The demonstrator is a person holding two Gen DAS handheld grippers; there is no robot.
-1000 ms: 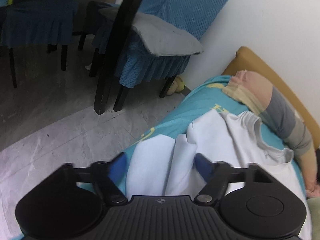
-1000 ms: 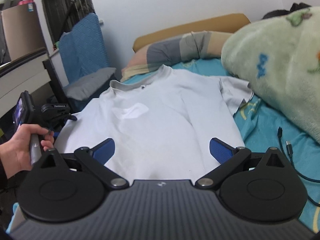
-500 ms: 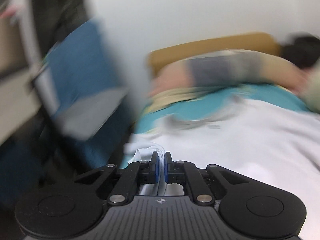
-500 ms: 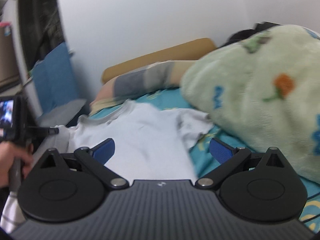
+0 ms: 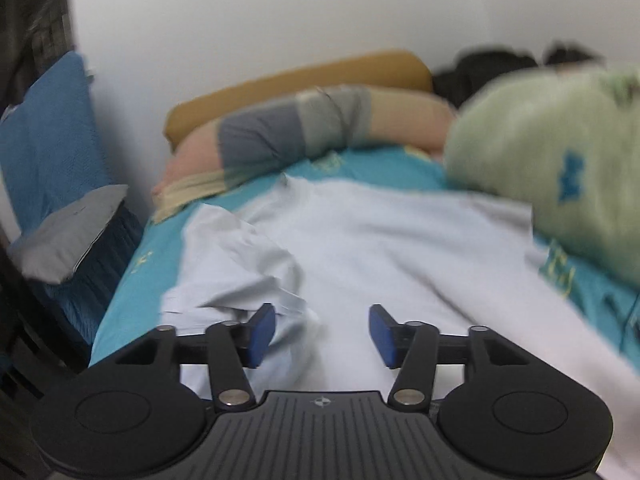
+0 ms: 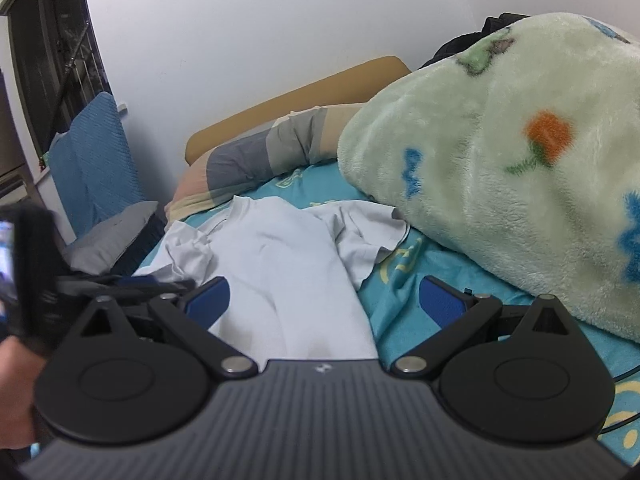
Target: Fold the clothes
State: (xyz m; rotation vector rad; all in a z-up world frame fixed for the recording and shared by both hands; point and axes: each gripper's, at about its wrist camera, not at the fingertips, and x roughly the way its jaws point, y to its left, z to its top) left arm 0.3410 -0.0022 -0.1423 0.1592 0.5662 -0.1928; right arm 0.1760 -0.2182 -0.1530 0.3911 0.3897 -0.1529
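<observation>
While both grippers gape, one shirt [image 5: 392, 248], one blanket [image 6: 520, 168]

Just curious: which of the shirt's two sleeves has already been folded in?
The sleeve by the left gripper is bunched onto the white shirt; the other sleeve lies spread.

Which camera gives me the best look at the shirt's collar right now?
The right wrist view. There the white shirt lies sharp on the bed sheet, with its collar visible near the pillow. The left wrist view is blurred and close; the collar is only a smear.
</observation>
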